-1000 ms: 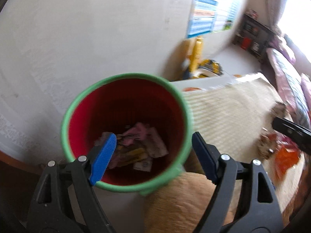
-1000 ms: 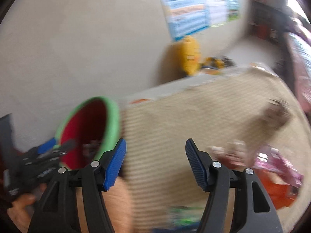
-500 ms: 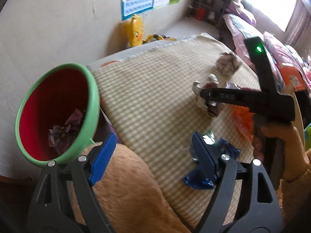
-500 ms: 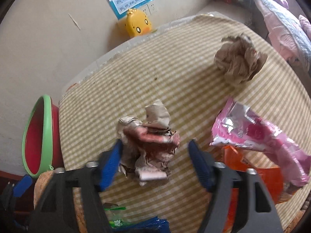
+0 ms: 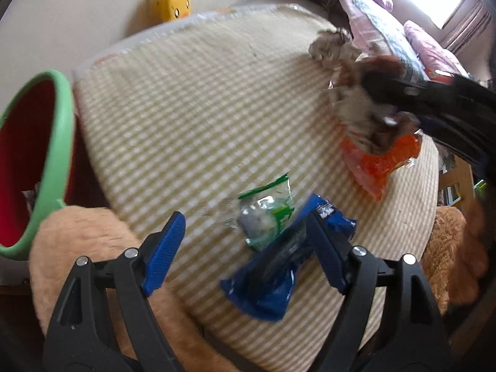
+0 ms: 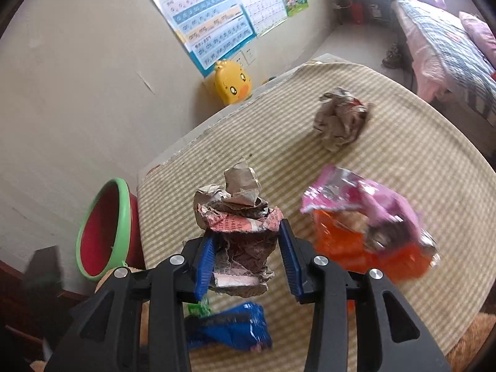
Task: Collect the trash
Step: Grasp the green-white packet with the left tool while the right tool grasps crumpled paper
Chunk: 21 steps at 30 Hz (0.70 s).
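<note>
Checked tablecloth point(image 6: 403, 155), probably bedroom behind

Right gripper point(image 6: 248, 257) has just been closing on crumpled paper; left gripper point(image 5: 245, 248) gapes, angled downward.

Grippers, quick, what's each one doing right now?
Left gripper: open, holding nothing, above the blue wrapper.
Right gripper: jaws just closing, clamped on the crumpled newspaper ball.

Wall poster point(image 6: 210, 28) shows rows of letters (too blurred to read).
</note>
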Tool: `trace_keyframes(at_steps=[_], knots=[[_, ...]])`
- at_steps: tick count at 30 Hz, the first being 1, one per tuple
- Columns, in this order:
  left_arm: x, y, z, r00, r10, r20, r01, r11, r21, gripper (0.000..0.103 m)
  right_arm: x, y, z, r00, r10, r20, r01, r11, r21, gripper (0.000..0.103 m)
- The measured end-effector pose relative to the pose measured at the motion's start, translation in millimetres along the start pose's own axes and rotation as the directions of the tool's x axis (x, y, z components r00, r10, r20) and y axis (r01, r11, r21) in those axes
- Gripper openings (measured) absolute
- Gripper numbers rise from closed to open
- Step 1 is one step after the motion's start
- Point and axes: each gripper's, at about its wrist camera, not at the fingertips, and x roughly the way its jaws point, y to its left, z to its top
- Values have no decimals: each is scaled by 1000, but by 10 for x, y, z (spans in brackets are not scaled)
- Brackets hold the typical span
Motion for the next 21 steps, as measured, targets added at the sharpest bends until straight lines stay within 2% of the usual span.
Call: trace_keyframes(at_steps=[2, 7, 9, 15, 21], knots=[[99, -25, 10, 1000, 4, -18, -4, 1000, 0, 76, -46, -49, -34, 1000, -6, 5, 6, 1000, 11, 38], [208, -7, 9, 998, -3, -58, 1, 999, -39, 53, -81, -61, -68, 1000, 10, 9, -10, 1000, 25, 38], [209, 7, 1, 998, 3, -57, -6, 999, -46, 50, -96, -44, -70, 1000, 19, 14, -19, 1000, 22, 38], [130, 43, -7, 999, 17, -33, -19, 998, -56, 22, -145, 50, -66, 999, 35, 30, -35, 999, 3, 38], [-160, 37, 33, 995, 75, 60, -73, 997, -39, 18, -246, 129, -65, 997, 51, 59, -50, 999, -10, 38]])
